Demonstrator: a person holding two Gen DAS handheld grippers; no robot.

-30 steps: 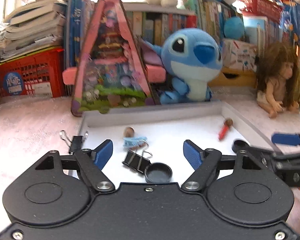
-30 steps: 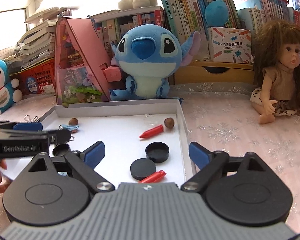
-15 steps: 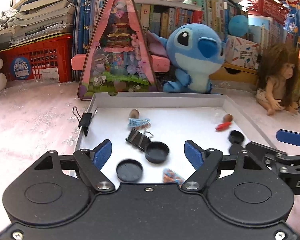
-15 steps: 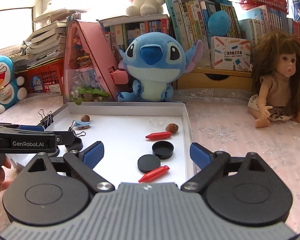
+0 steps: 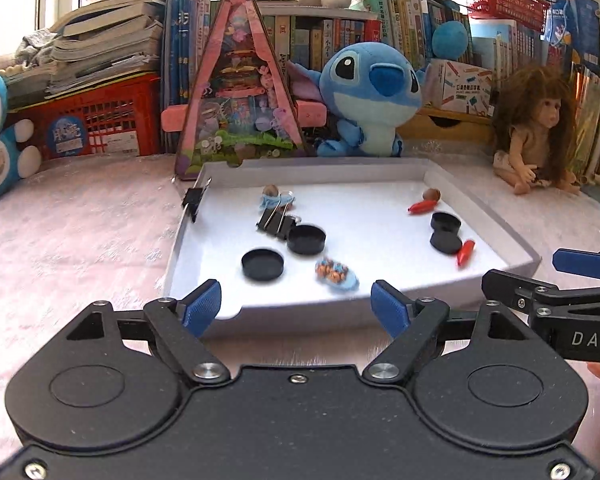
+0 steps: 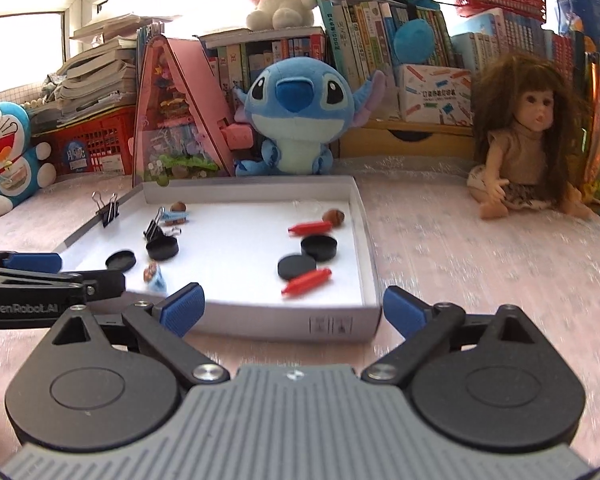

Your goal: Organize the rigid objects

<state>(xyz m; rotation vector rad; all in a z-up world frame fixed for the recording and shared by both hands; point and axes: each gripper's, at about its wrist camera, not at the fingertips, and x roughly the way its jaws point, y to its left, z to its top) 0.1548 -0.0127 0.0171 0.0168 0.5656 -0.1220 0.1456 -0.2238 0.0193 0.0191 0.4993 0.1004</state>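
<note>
**Ana:** Left wrist view first: what sits in the shallow white cardboard tray (image 5: 480, 216), going left to right?

**Ben:** A black metal binder clip (image 5: 193, 201) is clipped on the left rim. A second black binder clip (image 5: 275, 222) lies inside, touching one round black plastic cap (image 5: 306, 239), with another flat black cap (image 5: 262, 264) nearer us. Then a small blue patterned eraser (image 5: 336, 274). On the right are two more black caps (image 5: 445, 230) and two red crayon-like sticks (image 5: 465, 252).

**Ana:** And the tongs?

**Ben:** The left tongs (image 5: 296, 304) stand wide apart, empty, just short of the tray's near wall, their jaws having just been opening. The right tongs (image 6: 293, 313) are equally spread, holding nothing, touching nothing.

**Ana:** How should one go on?

**Ben:** I'd pick one kind at a time, come down over a lone cap, straddle it squarely, and avoid nudging the neighbouring clip.
</note>
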